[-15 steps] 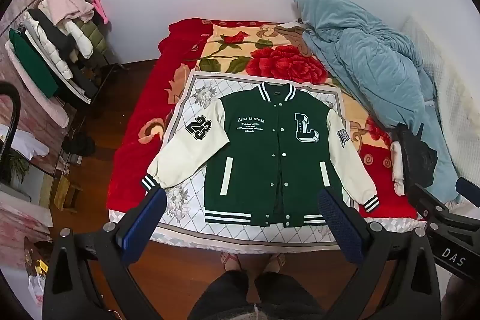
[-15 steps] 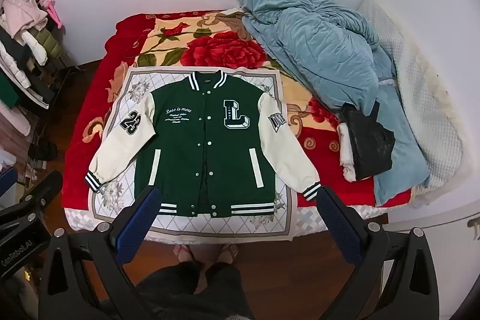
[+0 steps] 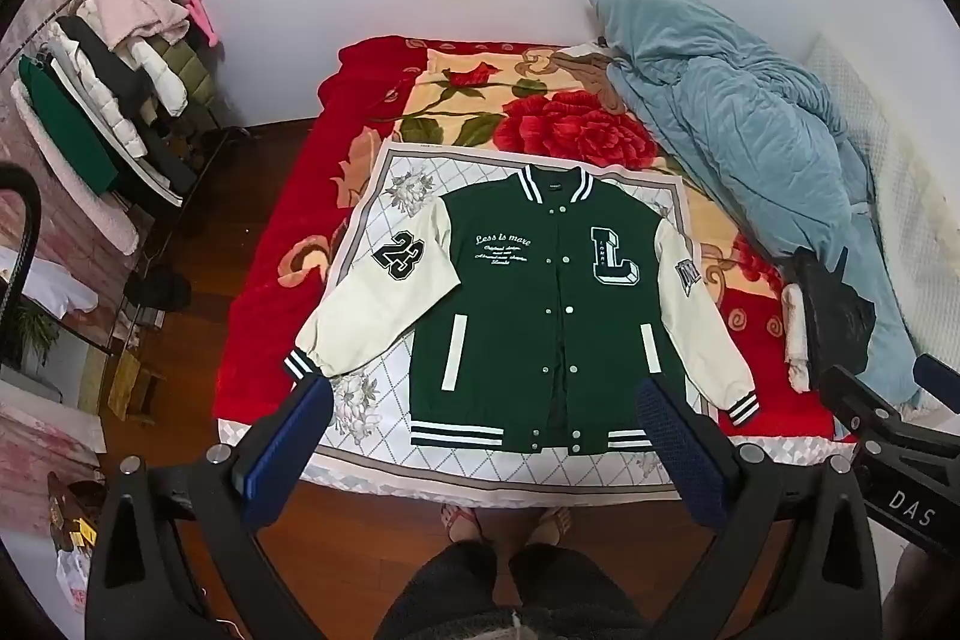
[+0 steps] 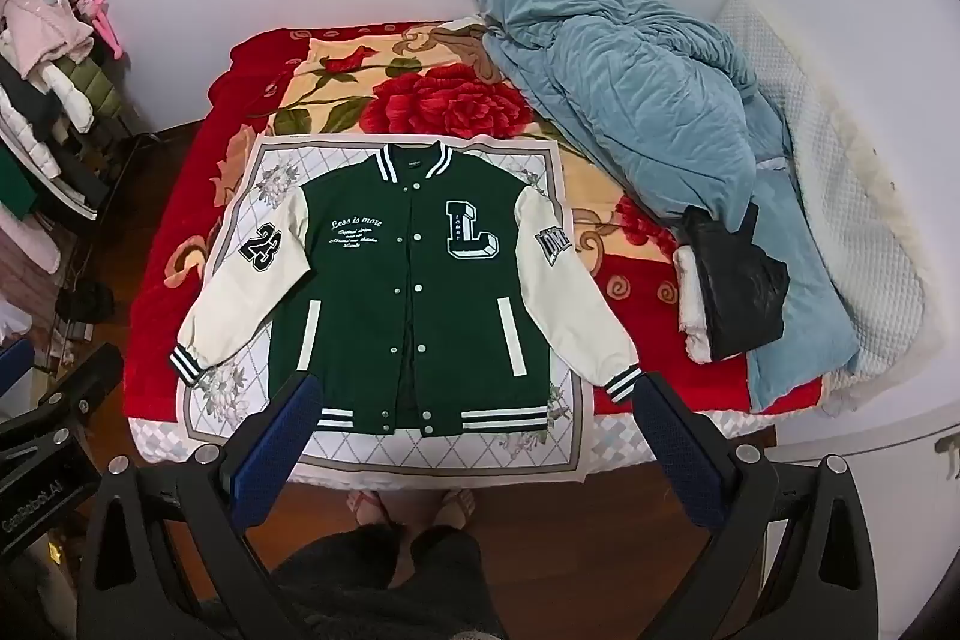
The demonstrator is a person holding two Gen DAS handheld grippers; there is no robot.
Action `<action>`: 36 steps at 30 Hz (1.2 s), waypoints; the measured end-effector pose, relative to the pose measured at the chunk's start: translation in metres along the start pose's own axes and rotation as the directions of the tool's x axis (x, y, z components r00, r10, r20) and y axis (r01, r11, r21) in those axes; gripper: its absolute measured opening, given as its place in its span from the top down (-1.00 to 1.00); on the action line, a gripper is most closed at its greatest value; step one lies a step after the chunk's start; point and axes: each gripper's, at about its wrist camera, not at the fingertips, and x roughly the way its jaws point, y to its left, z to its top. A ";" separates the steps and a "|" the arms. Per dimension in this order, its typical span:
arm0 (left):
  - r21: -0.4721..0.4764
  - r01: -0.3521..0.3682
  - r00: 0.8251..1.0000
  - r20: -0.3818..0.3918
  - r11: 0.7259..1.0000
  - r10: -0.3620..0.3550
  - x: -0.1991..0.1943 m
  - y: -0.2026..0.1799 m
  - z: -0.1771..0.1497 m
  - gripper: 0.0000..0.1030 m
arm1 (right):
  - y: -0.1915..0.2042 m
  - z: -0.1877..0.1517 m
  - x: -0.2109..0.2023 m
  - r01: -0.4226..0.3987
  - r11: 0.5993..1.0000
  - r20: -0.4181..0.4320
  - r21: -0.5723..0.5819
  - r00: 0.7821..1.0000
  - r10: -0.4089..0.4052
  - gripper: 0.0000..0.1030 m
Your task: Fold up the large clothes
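Jacket spread flat on the bed, my jaws empty above it.

The green jacket (image 3: 540, 316) with cream sleeves lies face up, buttoned, on a white patterned cloth (image 3: 384, 196) over the red flowered blanket (image 3: 282, 268) on the bed. A blue quilt (image 3: 738, 117) is heaped at its right. My left gripper (image 3: 483, 424) and right gripper (image 4: 474, 418) both hover above the near hem, jaws spread wide, holding nothing.
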 end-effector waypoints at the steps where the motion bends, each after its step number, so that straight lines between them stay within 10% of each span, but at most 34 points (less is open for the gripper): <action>1: 0.000 0.001 1.000 -0.001 1.000 -0.001 0.001 0.000 0.000 -1.00 | 0.000 0.000 0.000 -0.001 1.000 0.000 -0.001 1.000 0.001 -1.00; 36: -0.005 -0.004 1.000 -0.002 1.000 0.004 -0.003 -0.002 0.001 -1.00 | 0.001 0.006 0.001 -0.001 1.000 0.000 -0.001 1.000 0.001 -1.00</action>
